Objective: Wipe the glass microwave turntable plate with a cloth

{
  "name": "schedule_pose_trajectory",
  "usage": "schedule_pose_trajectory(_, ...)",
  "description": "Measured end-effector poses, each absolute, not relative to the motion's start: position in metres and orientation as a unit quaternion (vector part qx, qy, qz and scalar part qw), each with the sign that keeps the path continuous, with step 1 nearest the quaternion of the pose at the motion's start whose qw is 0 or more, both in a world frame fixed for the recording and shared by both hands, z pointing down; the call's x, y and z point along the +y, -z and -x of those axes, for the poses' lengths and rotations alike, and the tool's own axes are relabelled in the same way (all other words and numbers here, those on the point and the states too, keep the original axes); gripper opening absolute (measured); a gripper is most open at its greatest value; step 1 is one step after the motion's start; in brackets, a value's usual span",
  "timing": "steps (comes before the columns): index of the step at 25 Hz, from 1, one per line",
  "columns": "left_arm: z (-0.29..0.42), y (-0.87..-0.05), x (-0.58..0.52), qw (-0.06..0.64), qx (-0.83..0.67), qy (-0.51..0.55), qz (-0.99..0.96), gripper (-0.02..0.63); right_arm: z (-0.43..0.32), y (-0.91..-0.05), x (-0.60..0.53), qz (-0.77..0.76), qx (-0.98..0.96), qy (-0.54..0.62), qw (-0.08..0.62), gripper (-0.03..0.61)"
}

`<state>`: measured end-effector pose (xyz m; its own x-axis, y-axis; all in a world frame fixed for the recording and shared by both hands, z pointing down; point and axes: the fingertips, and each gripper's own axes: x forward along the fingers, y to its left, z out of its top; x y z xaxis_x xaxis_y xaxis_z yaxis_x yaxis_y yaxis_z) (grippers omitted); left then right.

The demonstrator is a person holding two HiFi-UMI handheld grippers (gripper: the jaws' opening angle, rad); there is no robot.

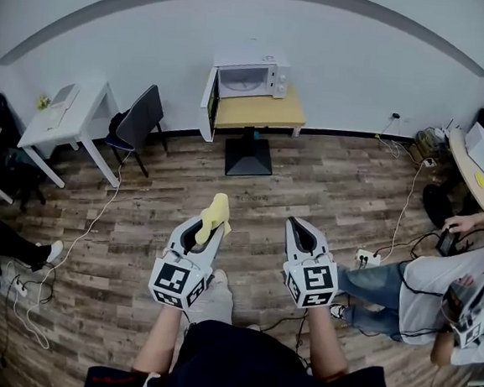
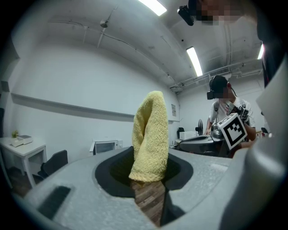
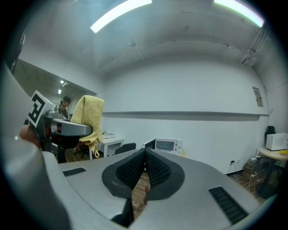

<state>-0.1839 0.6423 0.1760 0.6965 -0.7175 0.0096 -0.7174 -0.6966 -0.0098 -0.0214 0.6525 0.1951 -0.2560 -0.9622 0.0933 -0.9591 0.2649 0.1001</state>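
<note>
A folded yellow cloth (image 1: 217, 211) stands up between the jaws of my left gripper (image 1: 208, 221), which is shut on it. In the left gripper view the cloth (image 2: 150, 137) fills the middle, pinched at its lower end. My right gripper (image 1: 296, 227) is shut with nothing in it, its ribbed pads meeting (image 3: 144, 155). Both point level across the room toward a white microwave (image 1: 251, 75) with its door swung open, on a yellow table (image 1: 258, 110) by the far wall. The glass turntable plate does not show in any view.
A white desk (image 1: 63, 118) and a dark chair (image 1: 139, 116) stand at the left. A person sits at the right (image 1: 436, 281) near a power strip (image 1: 364, 258) and floor cables. A round table (image 1: 480, 167) is at the far right. Wooden floor lies between me and the microwave.
</note>
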Motion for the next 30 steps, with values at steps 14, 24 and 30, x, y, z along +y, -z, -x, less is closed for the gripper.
schedule_pose_trajectory(14, 0.172, -0.180, 0.498, 0.005, 0.382, 0.012, 0.924, 0.114, 0.002, -0.205, 0.519, -0.621, -0.779, 0.007, 0.087, 0.009)
schedule_pose_trajectory(24, 0.186, -0.167, 0.367, 0.009, 0.371, 0.016, 0.929, 0.114, 0.021, -0.189, 0.383, -0.625, -0.774, 0.009, 0.097, 0.009)
schedule_pose_trajectory(30, 0.191, -0.171, 0.313, 0.004, 0.352, 0.018, 0.936, 0.114, 0.030, -0.194, 0.331, -0.637, -0.763, 0.007, 0.106, 0.009)
